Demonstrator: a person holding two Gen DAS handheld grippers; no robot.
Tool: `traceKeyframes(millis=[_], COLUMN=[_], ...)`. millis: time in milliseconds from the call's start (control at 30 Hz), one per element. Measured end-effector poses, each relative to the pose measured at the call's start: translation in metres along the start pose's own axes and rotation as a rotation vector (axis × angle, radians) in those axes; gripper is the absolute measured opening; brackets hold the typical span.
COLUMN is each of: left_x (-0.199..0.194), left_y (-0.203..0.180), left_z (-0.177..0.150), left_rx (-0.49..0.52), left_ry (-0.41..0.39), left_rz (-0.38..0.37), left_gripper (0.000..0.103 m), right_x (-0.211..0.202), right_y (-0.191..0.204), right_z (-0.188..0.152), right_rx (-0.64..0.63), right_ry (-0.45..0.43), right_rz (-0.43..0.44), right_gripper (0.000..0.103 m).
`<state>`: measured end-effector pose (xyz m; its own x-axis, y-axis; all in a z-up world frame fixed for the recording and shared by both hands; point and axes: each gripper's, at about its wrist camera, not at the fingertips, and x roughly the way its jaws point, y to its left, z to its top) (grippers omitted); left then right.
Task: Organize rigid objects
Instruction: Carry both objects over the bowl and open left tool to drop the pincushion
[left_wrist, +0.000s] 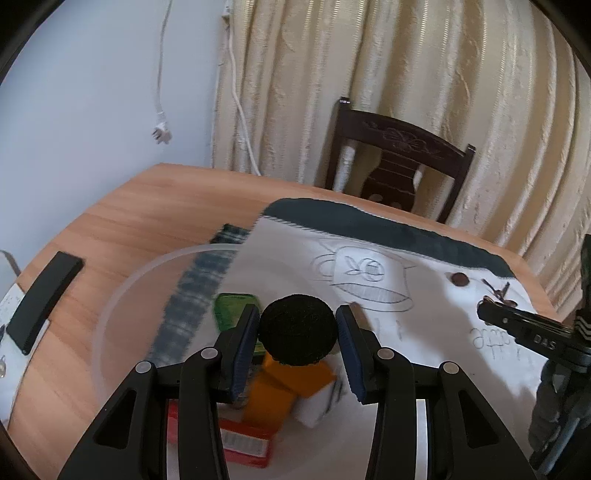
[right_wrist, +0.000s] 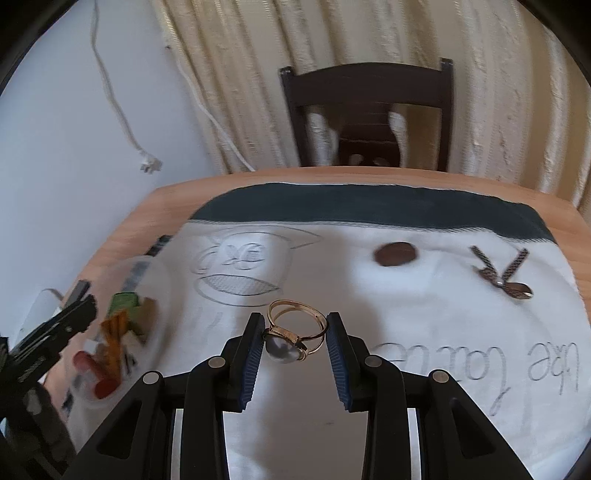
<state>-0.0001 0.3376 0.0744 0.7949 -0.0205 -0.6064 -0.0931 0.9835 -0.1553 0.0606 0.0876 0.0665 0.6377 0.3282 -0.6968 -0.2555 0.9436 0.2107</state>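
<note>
Holding: left hand-held gripper (left_wrist: 297, 334) clamped on black round pad (left_wrist: 297, 329) over bowl (left_wrist: 122, 295); right hand-held gripper (right_wrist: 295, 338) pinching gold ring (right_wrist: 295, 332). Next, likely: release pad into bowl.

Soft daylight glows through the curtain (left_wrist: 406, 92) at twelve o'clock. My views bend hard toward the dark rims. The bowl (right_wrist: 122, 332) at nine o'clock smears with blur.

Left gripper (left_wrist: 298, 334): black angular linkage arms, silver round rivets, blue ribbed pads (left_wrist: 246, 343). Right gripper (right_wrist: 295, 341): same build; white "DAS" lettering seen on side.
</note>
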Motion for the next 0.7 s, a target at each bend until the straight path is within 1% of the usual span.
traceKeyframes(millis=[267, 633, 700], left_x=[-0.005, -0.008, -0.008], left_y=[0.025, 0.059, 0.063], left_z=[-0.002, -0.005, -0.005], left_rx=[-0.035, -0.092, -0.102], left_ry=[-0.010, -0.013, -0.009], left_rz=[0.032, 0.060, 0.061], left_gripper=[0.044, 0.044, 0.046], right_x=[0.004, 0.015, 0.017], right_y=[0.045, 0.100, 0.112], right_z=[-0.001, -0.005, -0.006], right_rx=[-0.061, -0.129, -0.144], right_ry=[0.007, 0.030, 0.035], right_rz=[0.086, 0.179, 0.203], right_gripper=[0.036, 0.036, 0.037])
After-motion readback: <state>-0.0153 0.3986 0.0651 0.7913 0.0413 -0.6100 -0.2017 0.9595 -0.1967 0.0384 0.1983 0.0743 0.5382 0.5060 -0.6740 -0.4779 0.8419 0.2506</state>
